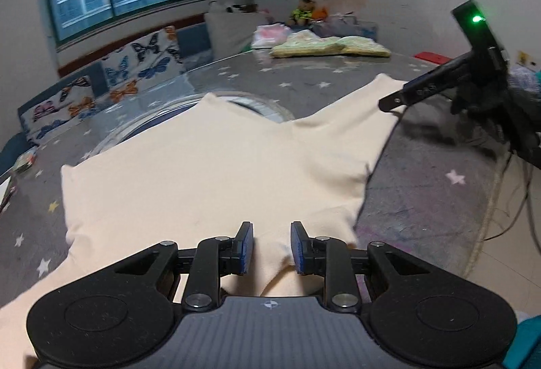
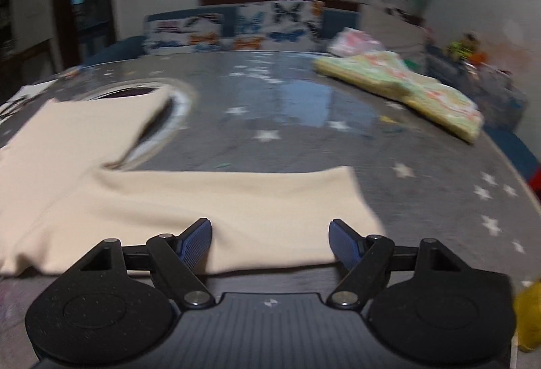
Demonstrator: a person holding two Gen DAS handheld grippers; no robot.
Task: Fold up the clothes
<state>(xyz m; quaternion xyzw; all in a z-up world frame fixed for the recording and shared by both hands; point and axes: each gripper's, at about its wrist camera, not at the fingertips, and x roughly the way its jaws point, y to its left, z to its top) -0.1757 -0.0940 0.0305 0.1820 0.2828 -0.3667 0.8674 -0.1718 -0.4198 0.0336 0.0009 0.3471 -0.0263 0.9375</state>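
A cream garment (image 1: 209, 173) lies spread on the grey star-patterned table (image 1: 422, 186). At its near edge, my left gripper (image 1: 272, 247) has its blue pads (image 1: 245, 245) drawn close together, with a raised ridge of the cloth pinched between them. The right gripper (image 1: 389, 103) reaches in from the right at the tip of one cream sleeve. In the right wrist view, the right gripper (image 2: 270, 244) stands wide open, with its fingers (image 2: 197, 242) on either side of the cream garment's (image 2: 236, 200) sleeve end. I cannot tell whether they touch the cloth.
A folded yellow-green cloth (image 1: 331, 46) and pink clothes (image 1: 270, 34) lie at the far side of the table. A round glass turntable (image 1: 257, 105) peeks out from under the garment. Butterfly cushions (image 1: 135, 64) line a bench by the window. Cables (image 1: 527, 193) hang off the right edge.
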